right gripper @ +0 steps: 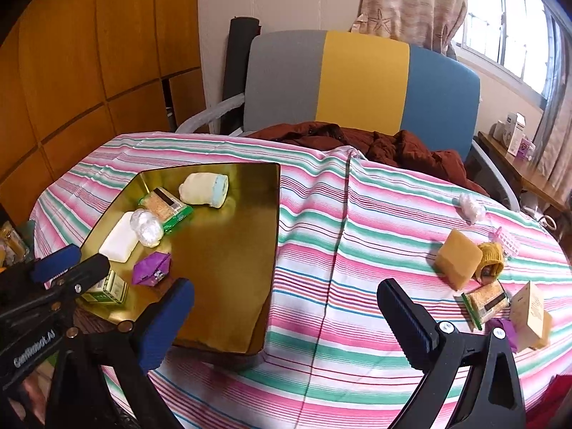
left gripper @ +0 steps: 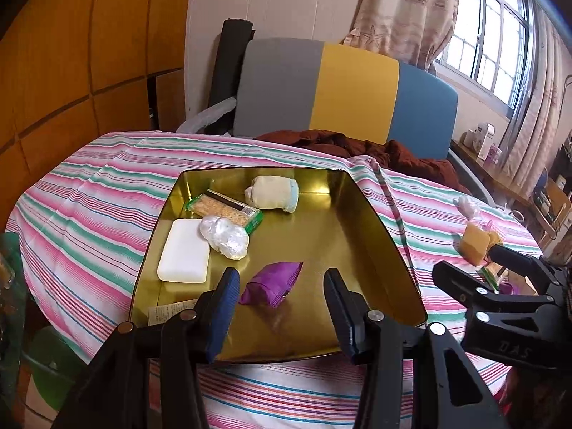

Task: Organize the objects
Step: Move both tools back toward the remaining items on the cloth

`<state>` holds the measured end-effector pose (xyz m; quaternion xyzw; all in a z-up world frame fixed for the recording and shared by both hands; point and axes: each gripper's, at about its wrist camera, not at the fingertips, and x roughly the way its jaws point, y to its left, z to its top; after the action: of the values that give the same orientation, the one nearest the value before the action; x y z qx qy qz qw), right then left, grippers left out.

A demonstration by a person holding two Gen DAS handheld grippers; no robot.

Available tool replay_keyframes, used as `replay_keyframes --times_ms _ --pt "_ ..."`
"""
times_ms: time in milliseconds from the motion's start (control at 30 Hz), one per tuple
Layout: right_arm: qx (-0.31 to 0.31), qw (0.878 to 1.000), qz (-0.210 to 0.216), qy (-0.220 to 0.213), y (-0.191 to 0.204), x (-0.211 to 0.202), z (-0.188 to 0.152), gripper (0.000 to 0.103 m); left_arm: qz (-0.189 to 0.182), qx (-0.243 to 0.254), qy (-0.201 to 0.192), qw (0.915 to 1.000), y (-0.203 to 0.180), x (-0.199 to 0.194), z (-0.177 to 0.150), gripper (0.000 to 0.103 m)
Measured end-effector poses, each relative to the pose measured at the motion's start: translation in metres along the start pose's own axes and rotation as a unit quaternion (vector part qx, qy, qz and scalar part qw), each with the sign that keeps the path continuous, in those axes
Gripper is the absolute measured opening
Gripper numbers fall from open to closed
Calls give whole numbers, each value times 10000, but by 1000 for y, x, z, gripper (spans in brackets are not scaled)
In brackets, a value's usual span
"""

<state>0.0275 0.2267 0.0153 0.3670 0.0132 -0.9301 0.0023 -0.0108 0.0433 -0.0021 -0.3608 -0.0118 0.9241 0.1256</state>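
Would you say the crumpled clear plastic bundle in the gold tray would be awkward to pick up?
Probably light and squashy: the crumpled plastic bundle looks like thin film, so closing fingers would likely compress it. Its glossy folds may slip. It leans on the white soap bar and cracker packet, so pushing might nudge them.

1. Orange-brown wooden panelled wall (right gripper: 89,71) fills the left side.
2. A grey, yellow and blue upholstered chair back (right gripper: 361,78) stands behind the tabletop's far edge, a dark red-brown jacket (right gripper: 393,150) on it.
3. Daylight enters a barred window (left gripper: 489,39) beside a beige patterned curtain (left gripper: 404,7), far right.
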Motion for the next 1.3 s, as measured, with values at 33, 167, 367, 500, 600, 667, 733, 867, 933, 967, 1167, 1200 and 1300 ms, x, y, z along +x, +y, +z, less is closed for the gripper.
replay_keyframes --times_ms 33,167,367,500,600,667,733,867,933,967,1167,1200,1300 --pt "-17 10000 -34 7 -2 0 0 103 2 3 1 10000 0 0 0 49" --pt "99 9998 -129 112 -19 7 -1 103 -66 96 53 9999 -6 5 1 49" --pt "424 9980 -333 321 -62 15 -3 103 -332 409 136 9985 -27 12 6 49" --pt "754 9948 -583 363 -106 12 0 103 -626 692 183 9955 -53 17 15 49" --pt "1098 9903 -783 332 -149 6 6 103 -840 919 194 9920 -76 19 20 49" --pt "1301 9856 -1055 247 -185 -2 11 103 -975 1080 234 9891 -94 23 24 49" --pt "1489 9799 -1312 185 -218 -5 14 103 -1089 1205 257 9864 -109 26 27 49" --pt "2118 9593 -1868 24 -291 -9 8 103 -1357 1465 335 9793 -144 35 34 49" --pt "2488 9478 -1993 -71 -320 -9 1 103 -1442 1684 417 9742 -167 43 35 51" --pt "2744 9401 -2023 -102 -335 -9 -6 103 -1536 1790 448 9708 -177 46 35 53" --pt "3905 9035 -1751 -209 -379 -16 -35 103 -1911 2331 714 9508 -236 74 35 77" --pt "3981 9012 -1699 -211 -381 -16 -37 103 -1975 2441 759 9464 -249 82 34 81" --pt "4087 8987 -1586 -140 -386 -14 -39 103 -2223 2628 905 9345 -280 102 33 81"
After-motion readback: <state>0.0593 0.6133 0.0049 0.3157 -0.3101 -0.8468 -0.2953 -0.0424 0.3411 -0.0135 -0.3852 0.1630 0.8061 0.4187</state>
